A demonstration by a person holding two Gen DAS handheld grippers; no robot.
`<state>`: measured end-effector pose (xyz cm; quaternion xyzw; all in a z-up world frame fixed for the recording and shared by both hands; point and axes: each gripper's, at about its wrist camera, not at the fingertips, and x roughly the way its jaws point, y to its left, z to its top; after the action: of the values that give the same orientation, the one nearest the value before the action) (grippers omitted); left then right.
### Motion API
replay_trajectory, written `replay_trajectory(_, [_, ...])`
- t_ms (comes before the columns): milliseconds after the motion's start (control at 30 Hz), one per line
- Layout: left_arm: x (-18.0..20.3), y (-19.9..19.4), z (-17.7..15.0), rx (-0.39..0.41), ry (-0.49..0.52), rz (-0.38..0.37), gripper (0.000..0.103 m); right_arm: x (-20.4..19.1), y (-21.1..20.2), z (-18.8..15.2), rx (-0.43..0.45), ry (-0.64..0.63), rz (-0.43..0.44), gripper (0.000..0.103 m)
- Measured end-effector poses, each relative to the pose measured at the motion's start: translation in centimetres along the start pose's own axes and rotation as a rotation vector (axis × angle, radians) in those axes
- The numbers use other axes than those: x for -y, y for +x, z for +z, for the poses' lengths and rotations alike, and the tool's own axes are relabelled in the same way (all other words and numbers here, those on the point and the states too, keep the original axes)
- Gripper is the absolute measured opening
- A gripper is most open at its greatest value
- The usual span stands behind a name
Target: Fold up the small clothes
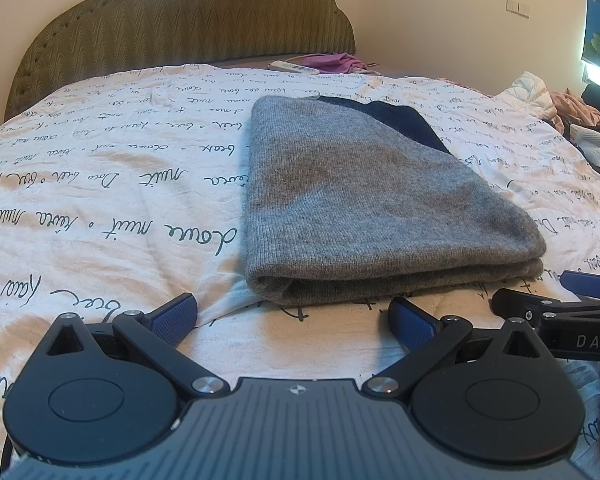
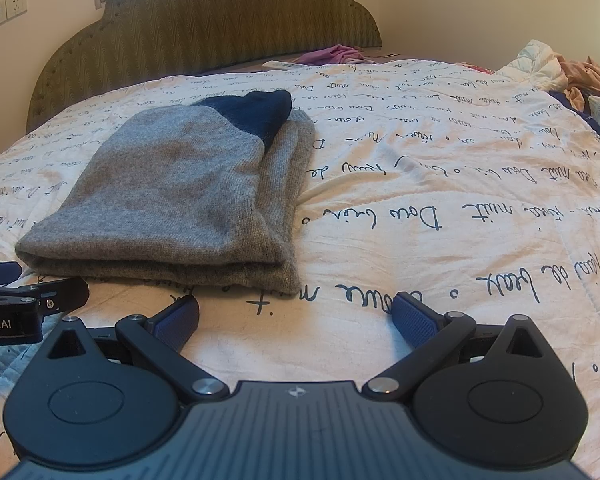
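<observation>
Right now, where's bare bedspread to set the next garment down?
Bare bedspread left of the folded grey garment, towards the headboard; another patch on its right. Crowded at the clothes pile on the right edge.

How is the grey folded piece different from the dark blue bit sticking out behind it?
The grey knit garment is light, covers most of the pile and lies nearest the grippers; the dark blue part is much darker, shows only a small patch and sits at the far end. Both lie flat on the bedspread.
</observation>
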<state>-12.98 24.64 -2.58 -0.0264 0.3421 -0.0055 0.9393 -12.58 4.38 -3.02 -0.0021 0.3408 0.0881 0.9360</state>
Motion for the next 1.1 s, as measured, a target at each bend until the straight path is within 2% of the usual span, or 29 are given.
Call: replay_trajectory(1100, [-0.02,0.05,-0.01,-0.002,0.003,0.001,0.103,0.42,-0.22,-0.03,-0.002,0.001,0.023,0.103])
